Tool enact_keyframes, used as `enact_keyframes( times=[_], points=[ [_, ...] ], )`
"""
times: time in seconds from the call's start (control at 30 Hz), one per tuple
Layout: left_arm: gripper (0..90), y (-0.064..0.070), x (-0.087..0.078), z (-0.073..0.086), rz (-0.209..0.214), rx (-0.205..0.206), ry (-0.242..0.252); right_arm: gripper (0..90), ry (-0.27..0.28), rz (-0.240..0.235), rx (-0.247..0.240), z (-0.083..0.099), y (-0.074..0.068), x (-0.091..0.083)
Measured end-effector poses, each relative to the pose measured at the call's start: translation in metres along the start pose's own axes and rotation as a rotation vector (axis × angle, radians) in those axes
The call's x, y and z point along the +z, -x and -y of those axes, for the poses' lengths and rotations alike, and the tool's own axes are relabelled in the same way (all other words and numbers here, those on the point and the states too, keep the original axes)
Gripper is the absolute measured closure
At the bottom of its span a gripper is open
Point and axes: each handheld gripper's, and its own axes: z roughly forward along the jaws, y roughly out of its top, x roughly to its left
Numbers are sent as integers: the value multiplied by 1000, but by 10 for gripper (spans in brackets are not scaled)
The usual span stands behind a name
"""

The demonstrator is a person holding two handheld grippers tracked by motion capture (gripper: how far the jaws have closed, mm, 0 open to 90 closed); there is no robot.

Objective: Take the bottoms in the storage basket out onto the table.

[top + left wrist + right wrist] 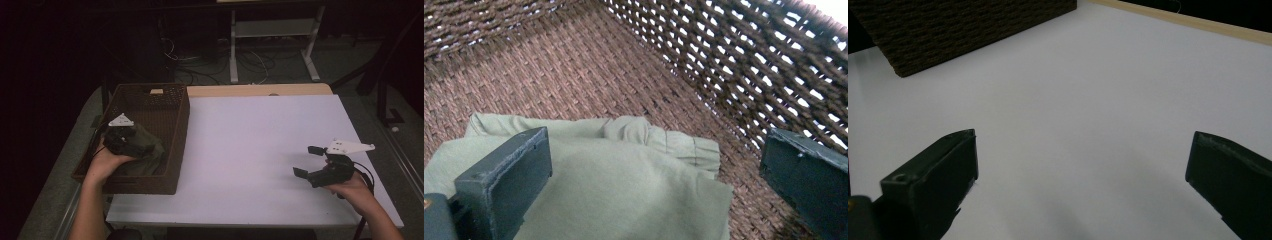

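Inside the brown woven basket [175, 117] at the left side of the table, the left gripper [131, 145] hangs low over an olive-green folded cloth [150, 152]. In the left gripper view its two black jaws stand spread wide, one at each lower corner of the picture, with the cloth [624, 190] lying between and below them. Neither jaw visibly pinches the fabric; the left one sits just over or against it, contact cannot be told. The cloth rests flat on the basket's woven floor, a rolled or gathered edge on its far side, near the open-weave wall [744, 75]. The person's left hand [102, 162] grips the tool from the near side of the basket, the grey three-cornered plate on top.

The right gripper [306, 161] is well apart, over the right part of the white table top [240, 150], held by the right hand [352, 189]. Its jaws are also spread wide, with nothing between them; the right gripper view shows bare white surface in the gap and a dark shadow under the left jaw. In that view the basket's outer wall [968, 25] sits far off at upper left, and a pale wooden strip [1188, 22] edges the table's far side.
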Motion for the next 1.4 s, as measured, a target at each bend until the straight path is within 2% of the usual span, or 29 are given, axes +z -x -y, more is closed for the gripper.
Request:
enact_keyframes(
  times=[0.23,0.33,0.8,1.03,1.3,1.4],
  points=[
    [0,1,4,1,-16,2,-41,3,-2,1,-3,0,0,0],
    [0,2,7,1,-23,8,-75,4,-2,1,-4,0,0,0],
    [0,8,21,-2,-21,44,-176,4,-9,3,-8,1,0,1],
    [0,7,25,-4,-15,20,-200,4,-10,5,-4,1,0,1],
    [0,8,34,-7,-25,21,-263,4,-6,4,0,0,1,1],
    [0,7,38,-8,-22,8,-283,3,-7,2,-1,0,1,2]
  ],
)
